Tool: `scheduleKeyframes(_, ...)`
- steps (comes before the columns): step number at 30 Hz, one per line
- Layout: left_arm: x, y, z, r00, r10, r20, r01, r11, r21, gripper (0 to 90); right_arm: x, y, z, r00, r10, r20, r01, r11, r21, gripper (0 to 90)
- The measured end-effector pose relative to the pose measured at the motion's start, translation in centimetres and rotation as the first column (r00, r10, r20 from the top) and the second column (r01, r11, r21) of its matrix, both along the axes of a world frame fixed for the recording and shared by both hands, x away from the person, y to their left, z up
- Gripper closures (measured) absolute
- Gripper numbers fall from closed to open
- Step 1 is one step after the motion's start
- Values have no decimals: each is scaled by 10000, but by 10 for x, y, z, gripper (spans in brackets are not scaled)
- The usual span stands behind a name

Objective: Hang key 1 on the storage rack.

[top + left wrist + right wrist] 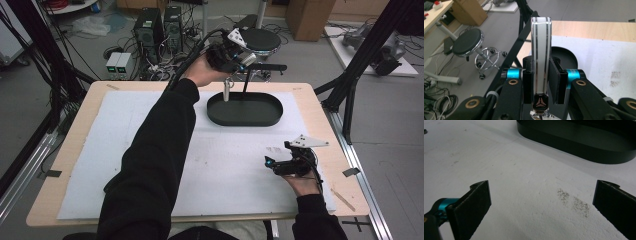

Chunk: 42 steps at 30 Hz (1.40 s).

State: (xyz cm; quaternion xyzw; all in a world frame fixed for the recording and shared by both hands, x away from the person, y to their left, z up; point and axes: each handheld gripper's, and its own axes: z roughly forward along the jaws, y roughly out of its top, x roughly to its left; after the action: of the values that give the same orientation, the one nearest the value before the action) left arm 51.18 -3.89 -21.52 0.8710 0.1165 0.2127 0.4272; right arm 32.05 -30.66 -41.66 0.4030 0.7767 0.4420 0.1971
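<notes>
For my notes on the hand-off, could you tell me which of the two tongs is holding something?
The left tongs, raised over the black tray, are clamped on a white, silver-edged bar. The right tongs stand wide open above the white mat.

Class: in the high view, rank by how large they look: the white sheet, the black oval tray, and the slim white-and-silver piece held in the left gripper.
1. White sheet, by far the largest.
2. Black oval tray.
3. White-and-silver piece, hanging from the left gripper above the tray; its nearness to the camera does not change the ranking.
</notes>
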Motion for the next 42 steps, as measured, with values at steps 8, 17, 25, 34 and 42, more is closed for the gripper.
scheduleKeyframes(8,13,-20,-11,9999,-43,124,39,9994,350,752,1,0,-2,9999,92,-78,-93,9999,-74,8)
scheduleKeyframes(17,19,-31,-11,9933,-18,1157,46,9997,-239,751,1,-4,-2,9999,-13,-122,12,9999,-111,8)
scheduleKeyframes(25,30,-42,-20,9892,633,1325,-632,9980,-46,751,0,-4,-2,9999,59,-142,-59,10000,-64,8)
scheduleKeyframes(34,47,-34,-21,9848,1512,859,-1404,9828,-1198,751,0,-4,-3,9997,115,-214,-118,9998,-128,8)
scheduleKeyframes(42,43,-43,-20,9846,1466,958,-1329,9817,-1361,751,0,-4,-3,9997,113,-213,-116,9998,-138,8)
